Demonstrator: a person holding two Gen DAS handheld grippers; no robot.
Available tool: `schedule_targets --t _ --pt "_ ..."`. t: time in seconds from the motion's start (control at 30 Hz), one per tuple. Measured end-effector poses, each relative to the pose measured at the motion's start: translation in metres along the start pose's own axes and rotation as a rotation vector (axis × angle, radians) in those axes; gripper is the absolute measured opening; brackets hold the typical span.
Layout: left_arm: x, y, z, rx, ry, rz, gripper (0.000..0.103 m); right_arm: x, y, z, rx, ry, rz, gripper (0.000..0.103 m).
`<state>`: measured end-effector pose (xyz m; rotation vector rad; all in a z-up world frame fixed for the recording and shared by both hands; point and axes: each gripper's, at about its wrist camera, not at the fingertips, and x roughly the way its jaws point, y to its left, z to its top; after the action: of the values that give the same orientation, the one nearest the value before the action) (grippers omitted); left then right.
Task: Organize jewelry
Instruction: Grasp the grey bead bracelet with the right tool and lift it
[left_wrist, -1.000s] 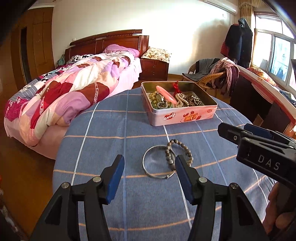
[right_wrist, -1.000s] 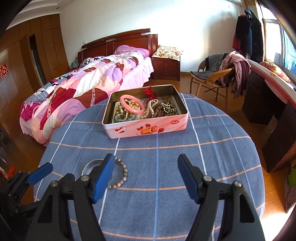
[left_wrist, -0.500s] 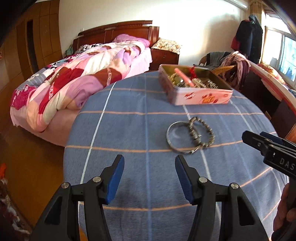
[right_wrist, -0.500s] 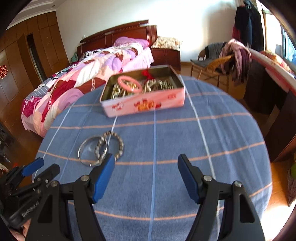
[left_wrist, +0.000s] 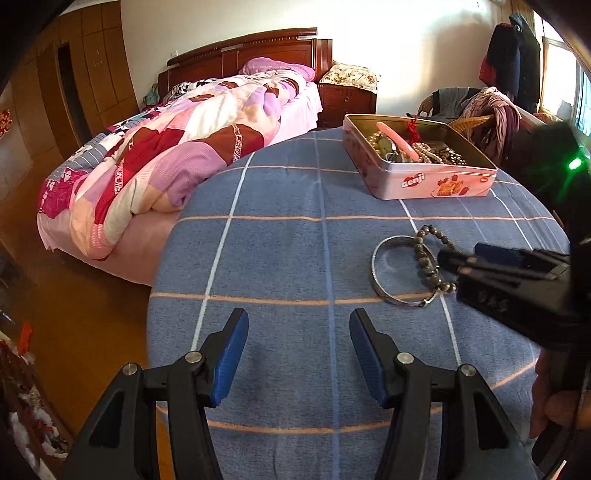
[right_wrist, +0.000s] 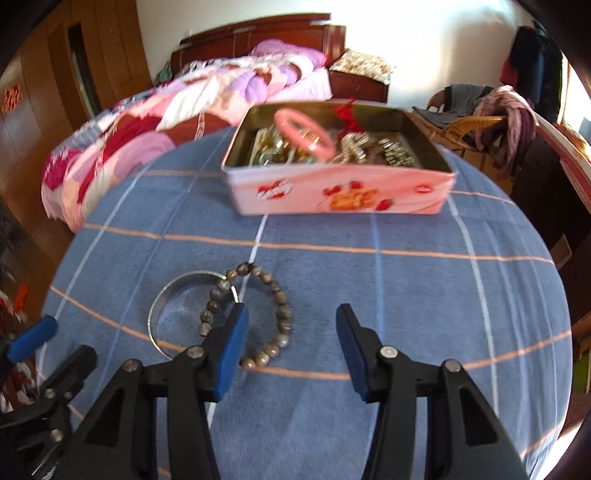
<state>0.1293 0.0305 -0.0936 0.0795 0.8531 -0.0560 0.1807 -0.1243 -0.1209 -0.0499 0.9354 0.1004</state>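
A round table (left_wrist: 280, 258) with a blue checked cloth stands beside a bed (left_wrist: 192, 122). A pink tin (right_wrist: 340, 194) full of jewelry sits on the table's far side. Nearer than the tin lie a silver bangle (right_wrist: 157, 314) and a bead bracelet (right_wrist: 282, 314), overlapping. The right gripper (right_wrist: 291, 343) is spread wide, with nothing in it, right over the bead bracelet. The left gripper (left_wrist: 299, 350) is also wide apart, holding nothing, with both rings ahead to its right.

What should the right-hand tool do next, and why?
Probably ease the right gripper left and down over the beaded bracelet. Its fingers are open and empty, and the bracelet lies overlapping the silver bangle outside the pink tin.
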Motion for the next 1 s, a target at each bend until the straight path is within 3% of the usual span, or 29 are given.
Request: schedule_targets --t 0.07,0.13,0.5,0.7,1.0 --pt "0.001 0.001 0.002 0.002 0.0 0.004 0.058 -0.003 0.003 -0.002 -0.032 -0.013 -0.016 0.036" --pt "0.003 0.002 0.003 0.0 0.004 0.008 0.058 -0.005 0.002 -0.003 -0.043 -0.009 -0.012 0.013" --pt "0.007 -0.004 0.006 0.013 0.012 0.004 0.058 -0.016 -0.052 -0.012 0.077 -0.006 -0.056 0.013" --pt "0.009 -0.008 0.013 -0.001 0.002 -0.045 0.058 -0.029 -0.079 -0.023 0.191 -0.022 -0.013 0.013" --pt "0.028 -0.019 0.031 -0.024 0.007 -0.082 0.057 -0.028 -0.086 -0.026 0.221 -0.032 0.014 0.013"
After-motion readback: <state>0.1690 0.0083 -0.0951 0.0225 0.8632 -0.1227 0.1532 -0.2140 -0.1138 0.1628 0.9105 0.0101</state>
